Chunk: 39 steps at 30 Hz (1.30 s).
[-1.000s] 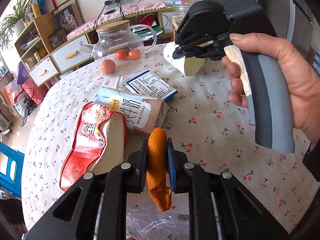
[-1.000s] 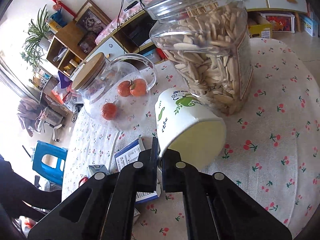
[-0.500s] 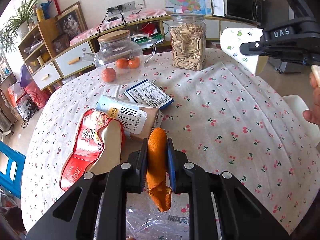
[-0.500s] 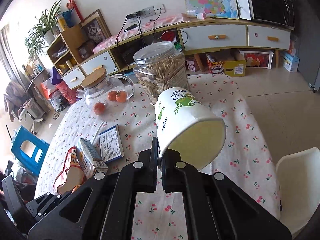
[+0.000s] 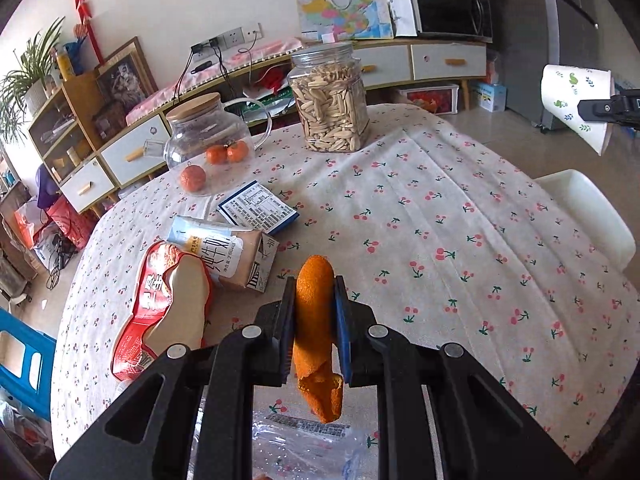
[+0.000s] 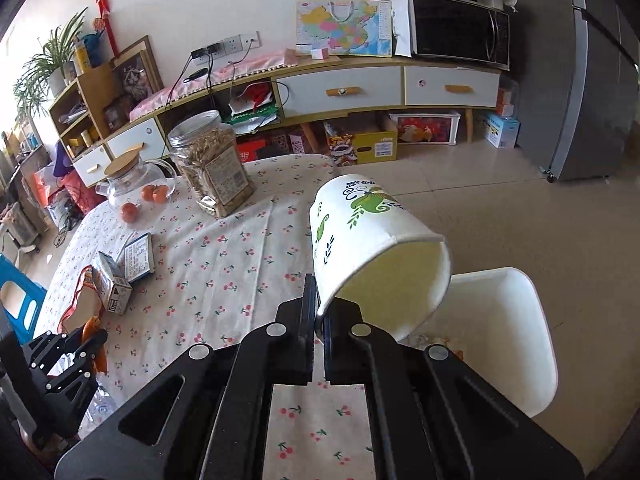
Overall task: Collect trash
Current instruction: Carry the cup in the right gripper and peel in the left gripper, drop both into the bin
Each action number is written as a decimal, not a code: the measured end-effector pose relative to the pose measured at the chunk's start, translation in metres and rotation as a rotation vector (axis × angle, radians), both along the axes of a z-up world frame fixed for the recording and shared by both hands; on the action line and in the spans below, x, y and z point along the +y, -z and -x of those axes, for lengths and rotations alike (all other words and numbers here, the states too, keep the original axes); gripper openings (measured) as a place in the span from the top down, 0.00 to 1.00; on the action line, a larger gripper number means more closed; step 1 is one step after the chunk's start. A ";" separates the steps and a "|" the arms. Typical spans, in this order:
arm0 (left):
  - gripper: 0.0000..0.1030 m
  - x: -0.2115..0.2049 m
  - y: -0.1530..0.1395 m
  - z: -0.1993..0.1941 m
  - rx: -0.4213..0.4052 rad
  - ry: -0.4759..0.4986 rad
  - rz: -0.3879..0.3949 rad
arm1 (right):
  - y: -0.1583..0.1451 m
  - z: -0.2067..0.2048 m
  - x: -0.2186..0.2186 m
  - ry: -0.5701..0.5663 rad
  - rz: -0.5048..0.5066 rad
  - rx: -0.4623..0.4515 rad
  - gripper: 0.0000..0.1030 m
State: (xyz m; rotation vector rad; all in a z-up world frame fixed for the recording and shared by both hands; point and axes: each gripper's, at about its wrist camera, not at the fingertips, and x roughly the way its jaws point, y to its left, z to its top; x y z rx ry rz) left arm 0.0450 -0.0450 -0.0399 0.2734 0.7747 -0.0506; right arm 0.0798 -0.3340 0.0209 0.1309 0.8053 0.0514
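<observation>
**Both tongs loaded with trash above a cluttered counter**

Left wrist view: the left tongs (image 5: 315,320) are clenched on a strip of orange peel (image 5: 316,328), held above the counter (image 5: 460,240), which has a cherry-print cloth. A clear plastic bag (image 5: 304,448) lies just below the peel. On the counter beyond lie a red wrapper (image 5: 160,308), a milk carton (image 5: 228,252) and a small box (image 5: 258,207). Further back stands a jar (image 5: 329,100) full of seeds, and a glass teapot (image 5: 204,132), seemingly empty, with three oranges (image 5: 193,178) beside it. At far right, a paper cup (image 5: 572,108) hangs in the air off the counter edge.

Right wrist view: the right tongs (image 6: 319,334) pinch the cup (image 6: 372,248) by its rim, tilted with the mouth facing the camera; it looks empty. It hangs over the counter edge, with a white bin (image 6: 516,344) just below and right; some scraps seem to lie inside.

Risks, as I judge them: the thin rim grip could slip or crush the cup, so it falls outside the bin. The limp peel could slide out before reaching a container.
</observation>
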 end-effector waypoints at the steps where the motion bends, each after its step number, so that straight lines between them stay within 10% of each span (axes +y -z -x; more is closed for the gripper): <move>1: 0.83 -0.004 0.000 0.001 -0.003 0.006 -0.004 | 0.003 0.002 -0.012 0.026 0.008 0.020 0.98; 9: 0.83 -0.059 -0.008 0.008 -0.025 0.070 0.001 | 0.048 0.012 -0.082 0.188 0.131 0.184 0.92; 17: 0.83 -0.151 -0.032 -0.006 -0.008 0.165 0.128 | 0.029 0.033 -0.128 0.356 0.131 0.075 0.39; 25: 0.83 -0.247 -0.043 -0.025 0.069 0.292 0.271 | 0.020 0.062 -0.192 0.642 0.153 0.009 0.15; 36: 0.80 -0.319 -0.016 -0.048 0.213 0.358 0.346 | 0.021 0.080 -0.228 0.818 0.163 -0.008 0.07; 39: 0.61 -0.324 -0.009 -0.058 0.266 0.358 0.402 | 0.020 0.083 -0.231 0.838 0.157 -0.014 0.07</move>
